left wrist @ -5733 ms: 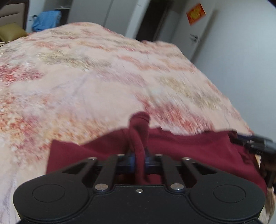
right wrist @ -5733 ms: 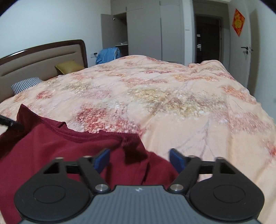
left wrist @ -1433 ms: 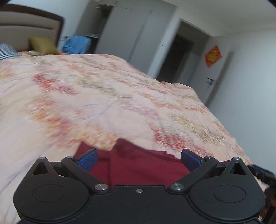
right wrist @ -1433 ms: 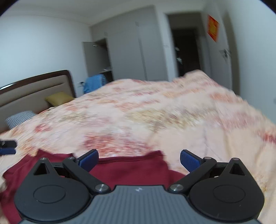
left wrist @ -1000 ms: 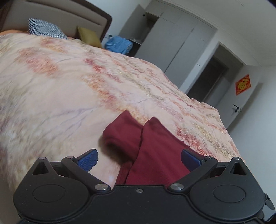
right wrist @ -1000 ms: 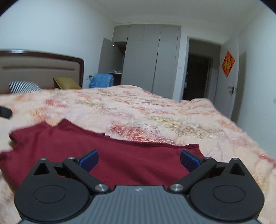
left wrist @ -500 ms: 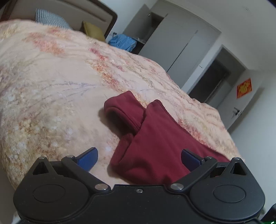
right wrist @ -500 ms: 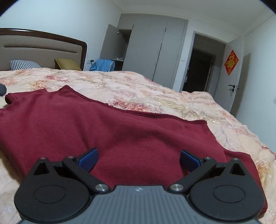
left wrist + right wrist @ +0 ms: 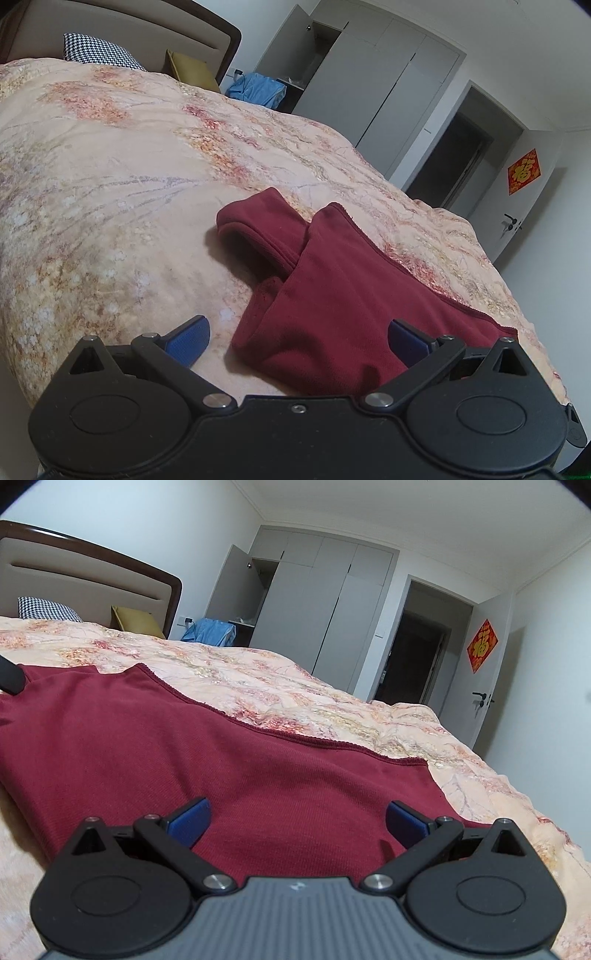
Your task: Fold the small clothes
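A dark red garment (image 9: 332, 295) lies folded flat on the floral bedspread (image 9: 110, 184), with one short sleeve (image 9: 258, 229) sticking out at its far left end. My left gripper (image 9: 297, 341) is open and empty, low over the garment's near left corner. The garment also fills the right wrist view (image 9: 221, 757), its hemmed edge running across the far side. My right gripper (image 9: 295, 821) is open and empty, just above the cloth near its near edge. The tip of the left gripper (image 9: 11, 677) shows at the left edge there.
The bed's headboard (image 9: 92, 576) with a checked pillow (image 9: 48, 609) and a yellow cushion (image 9: 136, 626) is at the far left. A blue cloth (image 9: 210, 631), grey wardrobes (image 9: 325, 609) and a dark doorway (image 9: 413, 661) stand beyond the bed.
The left gripper let go of the red cloth it pinched earlier and is now open. Both grippers have dropped lower and closer to the garment, which now lies flat and folded.
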Demonstrator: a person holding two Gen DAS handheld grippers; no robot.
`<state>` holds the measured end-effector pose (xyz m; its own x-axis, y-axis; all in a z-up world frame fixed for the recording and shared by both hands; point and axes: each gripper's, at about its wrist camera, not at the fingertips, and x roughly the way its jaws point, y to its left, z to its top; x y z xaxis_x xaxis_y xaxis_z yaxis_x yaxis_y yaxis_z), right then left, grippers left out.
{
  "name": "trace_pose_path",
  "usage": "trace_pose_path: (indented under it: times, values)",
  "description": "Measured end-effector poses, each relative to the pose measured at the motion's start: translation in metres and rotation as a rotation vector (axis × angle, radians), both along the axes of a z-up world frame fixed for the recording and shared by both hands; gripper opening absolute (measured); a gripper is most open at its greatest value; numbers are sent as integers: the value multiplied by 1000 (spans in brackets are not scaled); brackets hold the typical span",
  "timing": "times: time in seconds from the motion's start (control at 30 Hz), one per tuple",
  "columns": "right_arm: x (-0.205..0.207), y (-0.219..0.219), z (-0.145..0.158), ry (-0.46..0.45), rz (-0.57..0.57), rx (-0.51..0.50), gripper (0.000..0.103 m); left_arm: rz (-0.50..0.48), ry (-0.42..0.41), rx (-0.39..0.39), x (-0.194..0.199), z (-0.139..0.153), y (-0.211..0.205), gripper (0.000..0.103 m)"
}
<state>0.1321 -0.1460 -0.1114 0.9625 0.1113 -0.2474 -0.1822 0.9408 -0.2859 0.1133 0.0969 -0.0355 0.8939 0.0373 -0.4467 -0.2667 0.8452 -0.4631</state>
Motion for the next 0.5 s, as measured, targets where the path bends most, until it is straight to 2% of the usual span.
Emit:
trace_pose_path:
  times: [0.5]
  values:
    - [0, -3, -1, 2, 1, 4, 103, -6, 12, 3, 0, 1, -1, 102]
